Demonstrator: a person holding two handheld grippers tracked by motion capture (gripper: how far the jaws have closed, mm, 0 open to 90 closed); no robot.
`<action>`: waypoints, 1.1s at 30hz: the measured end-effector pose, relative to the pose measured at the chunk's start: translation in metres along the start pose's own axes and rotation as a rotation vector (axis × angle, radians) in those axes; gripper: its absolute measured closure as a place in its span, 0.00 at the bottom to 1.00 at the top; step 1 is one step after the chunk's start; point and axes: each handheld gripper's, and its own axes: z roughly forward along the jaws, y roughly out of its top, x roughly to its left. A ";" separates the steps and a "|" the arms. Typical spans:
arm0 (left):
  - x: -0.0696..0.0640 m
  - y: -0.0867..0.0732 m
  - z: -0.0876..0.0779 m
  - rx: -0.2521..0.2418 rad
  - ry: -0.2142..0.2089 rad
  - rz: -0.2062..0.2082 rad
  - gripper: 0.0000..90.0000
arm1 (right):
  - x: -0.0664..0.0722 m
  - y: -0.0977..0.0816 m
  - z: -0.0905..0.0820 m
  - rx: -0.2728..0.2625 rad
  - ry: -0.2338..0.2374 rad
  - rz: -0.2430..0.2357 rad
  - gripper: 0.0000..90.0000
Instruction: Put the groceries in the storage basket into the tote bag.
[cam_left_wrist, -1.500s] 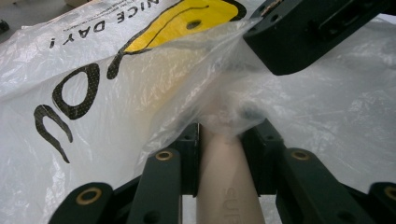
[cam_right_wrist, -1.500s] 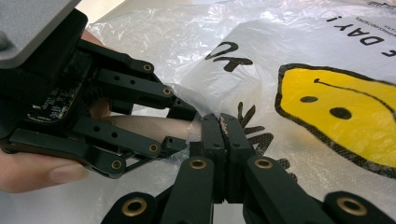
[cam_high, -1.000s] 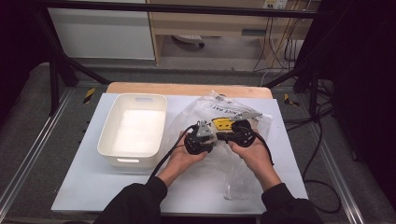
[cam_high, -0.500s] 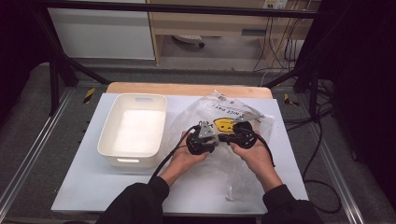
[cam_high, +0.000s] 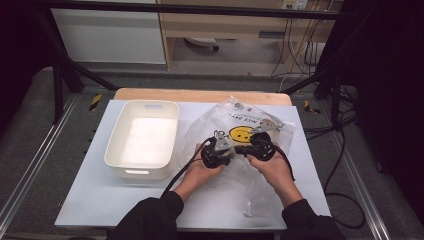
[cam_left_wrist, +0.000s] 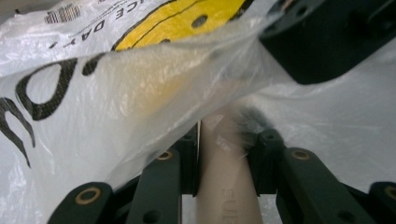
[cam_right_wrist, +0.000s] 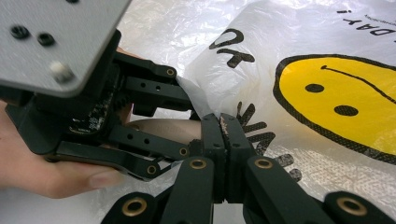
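from above i see the white rectangular plastic tub (cam_high: 142, 137) at left, my grippers meeting over the clear plastic bag with a yellow smiley face (cam_high: 240, 134) beside it. my left gripper (cam_left_wrist: 223, 154) pinches a beige cardboard tube (cam_left_wrist: 226, 186) at the bag's mouth; its far end is hidden. my right gripper (cam_right_wrist: 220, 122), jaws pressed together, nips the bag's edge.

Plastic bag (cam_high: 240, 125): translucent white, printed with a yellow smiley face outlined in black and black lettering. Tube (cam_left_wrist: 227, 186) inside it: beige. Bin (cam_high: 142, 140), at 9 o'clock from the bag: cream white. Worktop (cam_high: 100, 200): pale grey-white, with a tan wooden edge at 12 o'clock.
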 end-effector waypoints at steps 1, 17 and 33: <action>0.000 -0.001 0.001 0.011 0.002 0.004 0.76 | 0.000 0.000 0.000 -0.001 0.001 0.001 1.00; 0.001 -0.002 0.006 0.054 0.014 -0.023 0.75 | -0.002 -0.003 0.001 0.007 -0.003 0.010 1.00; 0.004 -0.003 0.005 0.059 -0.022 -0.063 0.77 | -0.004 -0.003 0.001 0.008 0.000 0.014 1.00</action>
